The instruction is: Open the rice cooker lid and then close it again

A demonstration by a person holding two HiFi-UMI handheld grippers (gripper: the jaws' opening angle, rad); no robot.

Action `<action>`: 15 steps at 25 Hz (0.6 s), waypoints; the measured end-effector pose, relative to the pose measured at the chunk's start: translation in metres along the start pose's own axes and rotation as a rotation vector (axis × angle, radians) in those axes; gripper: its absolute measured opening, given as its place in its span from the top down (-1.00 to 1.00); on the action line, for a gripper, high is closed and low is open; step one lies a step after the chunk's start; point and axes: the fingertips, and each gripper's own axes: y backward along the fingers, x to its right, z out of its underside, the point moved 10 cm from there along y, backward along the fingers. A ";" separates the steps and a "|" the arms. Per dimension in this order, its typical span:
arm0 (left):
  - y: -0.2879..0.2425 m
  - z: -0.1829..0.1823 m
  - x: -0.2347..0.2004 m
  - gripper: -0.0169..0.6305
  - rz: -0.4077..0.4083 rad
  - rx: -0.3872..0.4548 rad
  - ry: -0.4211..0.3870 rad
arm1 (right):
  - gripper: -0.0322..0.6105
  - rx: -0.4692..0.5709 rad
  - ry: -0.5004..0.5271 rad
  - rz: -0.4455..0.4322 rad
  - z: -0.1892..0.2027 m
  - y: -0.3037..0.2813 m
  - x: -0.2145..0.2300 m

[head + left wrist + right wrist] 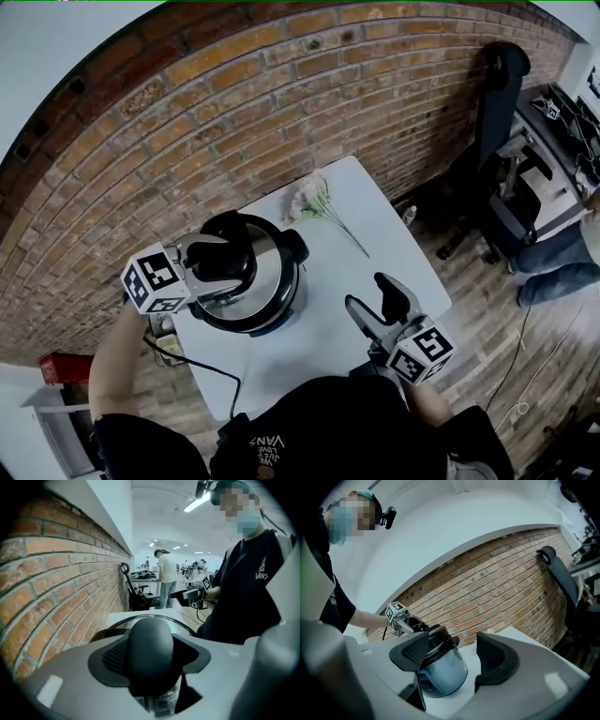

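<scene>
Left gripper view (RK): lid knob (150, 648) of the rice cooker (281, 291) sits between the jaws of the left gripper (225, 258), spread wide, not visibly clamped. Cooker stands mid white table (328, 347), lid (272, 246) seated.

(TM): Failure mode?

(RK): Off-centre closure; pads (115, 657) would likely skid off the rounded knob, or drag the cooker along. Right gripper (370, 292) hovers off to the side, jaws apart, empty, bracing nothing.

One rice cooker (251, 281), one flower (317, 202), two tongs (223, 258) (373, 302)
</scene>
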 end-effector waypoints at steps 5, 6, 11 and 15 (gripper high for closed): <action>-0.010 0.001 0.000 0.09 0.033 -0.066 -0.075 | -0.07 0.018 -0.008 0.024 0.004 0.006 -0.002; -0.012 0.002 0.000 0.09 0.040 -0.068 -0.082 | -0.07 0.022 -0.010 0.026 0.006 0.007 -0.003; -0.014 0.007 -0.004 0.09 0.077 -0.045 -0.083 | -0.07 0.024 -0.011 0.039 0.009 0.010 -0.004; -0.012 0.010 -0.009 0.09 0.105 -0.031 -0.095 | -0.07 0.026 -0.014 0.050 0.010 0.010 -0.002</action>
